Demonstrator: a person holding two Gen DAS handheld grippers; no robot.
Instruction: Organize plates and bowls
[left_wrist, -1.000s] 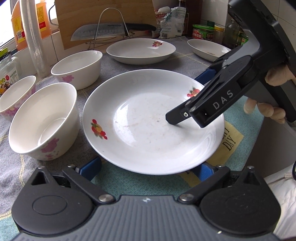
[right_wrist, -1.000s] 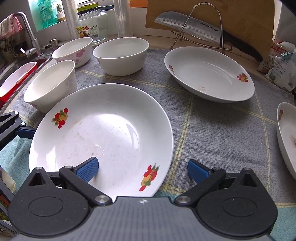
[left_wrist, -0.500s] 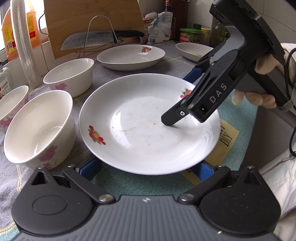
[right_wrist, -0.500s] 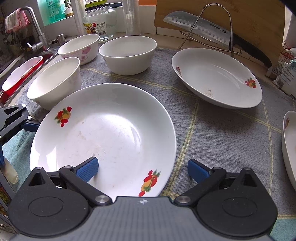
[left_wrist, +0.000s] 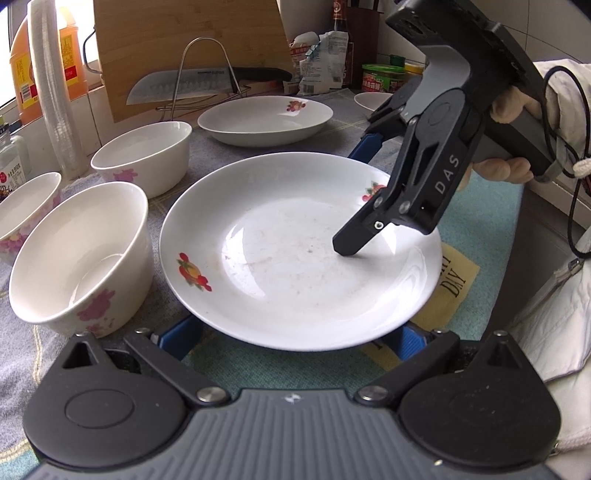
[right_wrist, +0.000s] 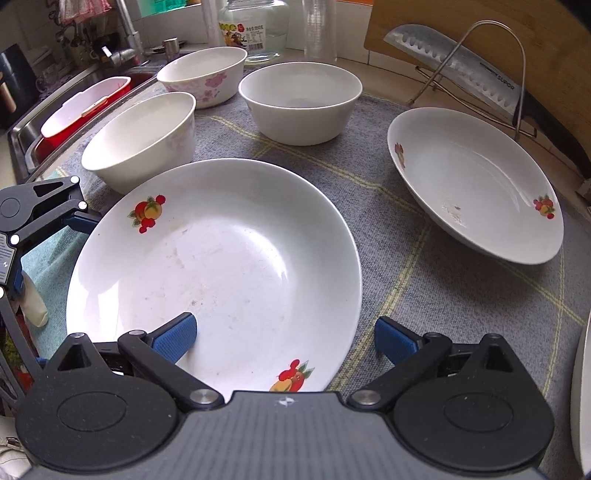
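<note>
left gripper (left_wrist: 295, 334) jaws released under plate (left_wrist: 280, 258) | right gripper (right_wrist: 284, 338) jaws released astride rim

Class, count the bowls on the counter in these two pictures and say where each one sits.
3. The nearest bowl sits just left of the big plate, a plain one stands behind the plate, and a pink-flowered one is farthest, toward the sink. Others may lie outside the views.

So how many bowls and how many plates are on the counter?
Bowls: 3, the nearest bowl, the flowered bowl and the plain bowl.
Plates: 3, the front plate, the deep plate and a third plate only partly in view.
Total: 6
</note>
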